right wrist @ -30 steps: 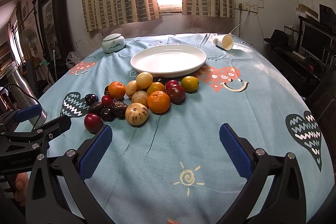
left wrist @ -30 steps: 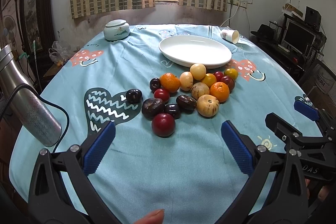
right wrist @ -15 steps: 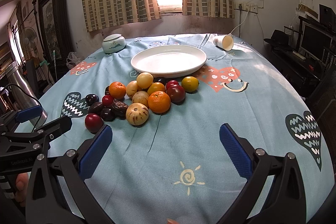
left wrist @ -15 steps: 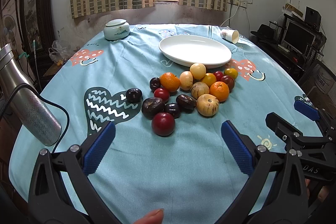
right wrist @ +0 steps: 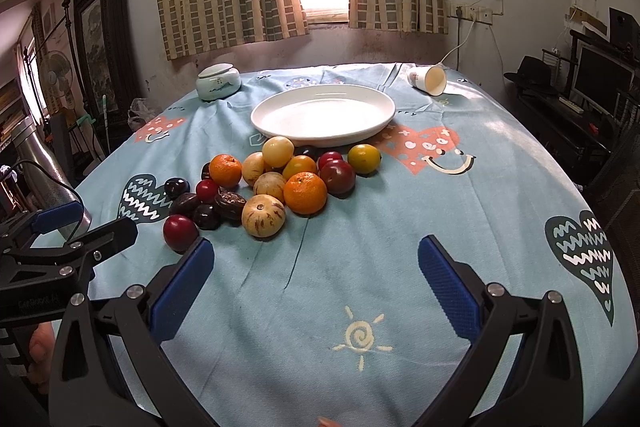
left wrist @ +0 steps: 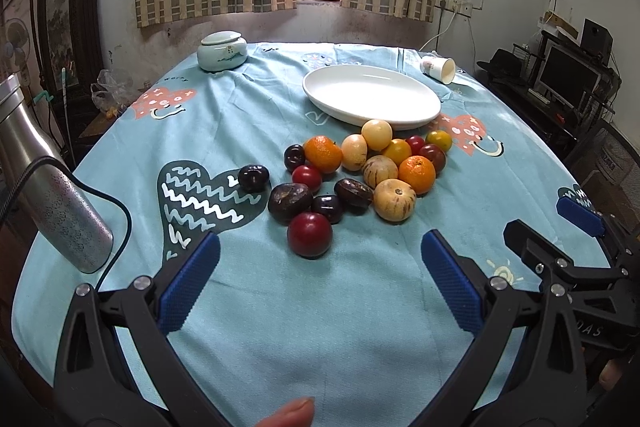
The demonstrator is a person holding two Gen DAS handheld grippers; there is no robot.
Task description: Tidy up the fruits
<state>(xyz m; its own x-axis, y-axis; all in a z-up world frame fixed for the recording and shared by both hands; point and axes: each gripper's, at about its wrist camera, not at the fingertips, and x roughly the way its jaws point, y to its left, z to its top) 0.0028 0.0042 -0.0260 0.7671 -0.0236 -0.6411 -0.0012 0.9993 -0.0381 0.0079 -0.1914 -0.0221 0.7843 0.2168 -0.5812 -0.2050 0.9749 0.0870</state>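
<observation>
Both hand-held grippers look basically unchanged from a second ago. From where I sit, the left hand-held gripper (left wrist: 320, 263) hangs with its jaws spread wide and nothing between them, and the right hand-held gripper (right wrist: 316, 267) is the same, wide apart and carrying nothing. The fruit pile (left wrist: 360, 171) hasn't budged either, maybe sliding a hair in the view, that's all.

The nearest piece to the left one is the red plum (left wrist: 309, 235), just ahead of its fingertips and roughly centred between them. The striped yellow melon-looking fruit (right wrist: 263, 215) sits ahead and left of the right gripper. Past the pile is the white plate (right wrist: 360, 131), bare, with the far fruits almost touching its near rim.

For room: the blue cloth on the surface (right wrist: 360, 287) in front of the right gripper is wide open, all the way out to its right edge. On the left side, a metal flask (left wrist: 52, 203) with a black cable (left wrist: 120, 239) lies close beside the left finger. A tipped paper cup (right wrist: 427, 79) and a lidded jar (left wrist: 221, 51) sit well beyond the plate.
</observation>
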